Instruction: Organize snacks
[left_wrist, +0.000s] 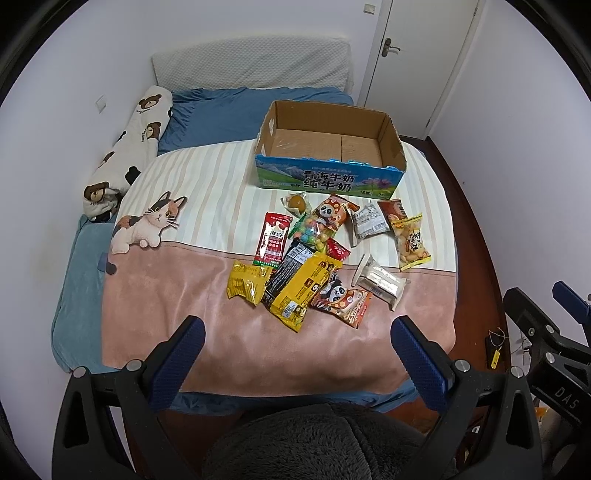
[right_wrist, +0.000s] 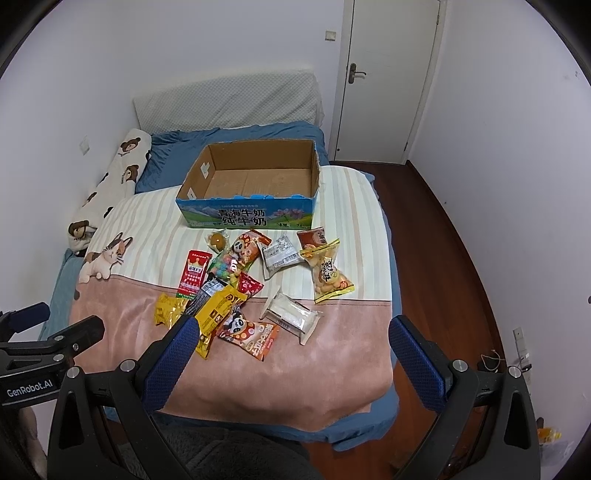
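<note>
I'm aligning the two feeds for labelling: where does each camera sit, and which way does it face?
Left wrist: on the left hand-held gripper, open, facing up the bed at the scattered snack packets and the open cardboard milk box; the right hand-held gripper shows at the right edge.
Right wrist: on the right hand-held gripper, open, facing likewise; the left one shows at the left edge.
Shared: packets, box, pink cat-print blanket, white door.

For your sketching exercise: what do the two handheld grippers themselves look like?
Both the left gripper and right gripper have black frames with silver bolts and blue textured fingers. White lettering marks the sides: "GenRobot.AI" on the left, "DAS" on the right.
</note>
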